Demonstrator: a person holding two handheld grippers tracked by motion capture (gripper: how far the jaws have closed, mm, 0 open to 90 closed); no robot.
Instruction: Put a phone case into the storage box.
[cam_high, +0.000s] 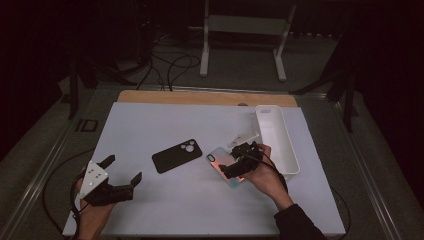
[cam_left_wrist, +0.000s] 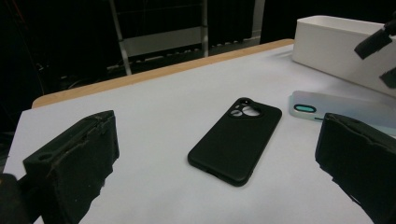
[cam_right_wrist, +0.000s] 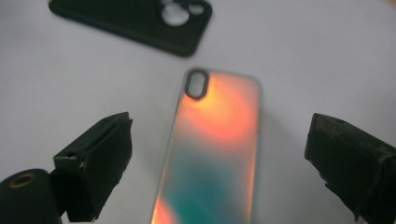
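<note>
Iridescent orange-and-teal phone case (cam_right_wrist: 217, 149) lies flat on the white table (cam_high: 170, 210), right of centre, between the spread jaws of the right gripper (cam_high: 240, 161) hovering over it (not touching). Left of it lies a matte black phone case (cam_high: 176, 155); a white rectangular plastic bin (cam_high: 287, 150) stands just right. Near left, the left gripper (cam_high: 120, 175) rests with jaws spread, holding nothing.

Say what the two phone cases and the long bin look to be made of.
Black phone case: likely soft matte silicone or rubber, since it shows no glare. Iridescent phone case: probably glossy hard plastic, with an orange-to-teal sheen. White bin: looks like smooth moulded plastic with thin, even walls.
</note>
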